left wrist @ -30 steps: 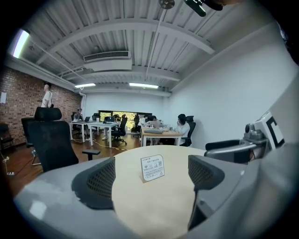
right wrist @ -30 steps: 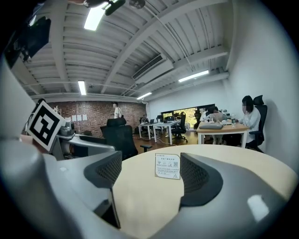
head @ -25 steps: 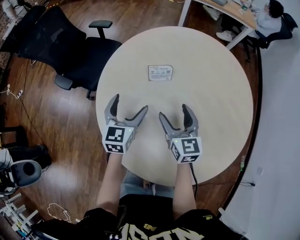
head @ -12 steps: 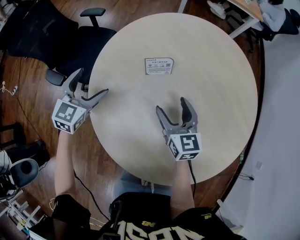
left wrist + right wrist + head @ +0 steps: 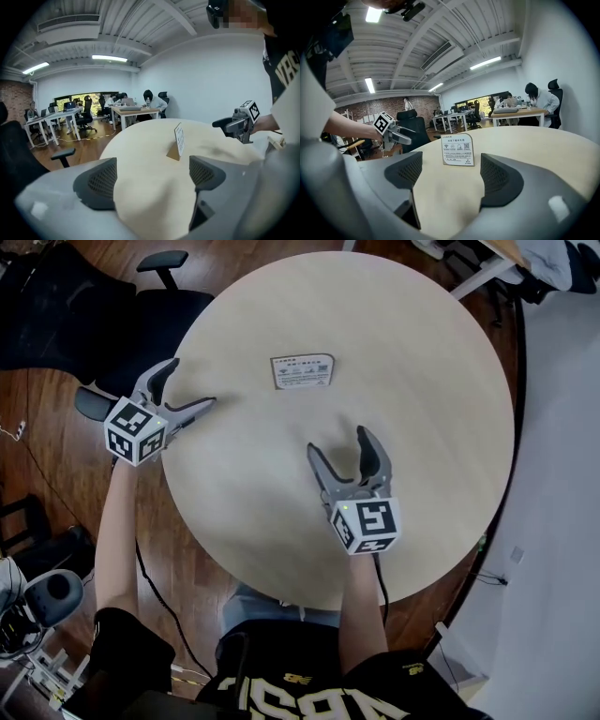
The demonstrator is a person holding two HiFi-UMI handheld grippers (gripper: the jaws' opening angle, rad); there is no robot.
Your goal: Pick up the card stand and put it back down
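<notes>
Card stand (image 5: 302, 372): upright on table (image 5: 422, 381).
Left tongs (image 5: 191, 382): wide, empty, left of card stand.
Right tongs (image 5: 337, 440): wide, empty, facing card stand.

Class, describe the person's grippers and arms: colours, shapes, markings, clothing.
The left gripper and right gripper are grey, with two curved jaws lined with dark mesh pads. Each carries a white cube bearing black square markers and trails a black cable. The person wears a black short-sleeved shirt with white lettering.
</notes>
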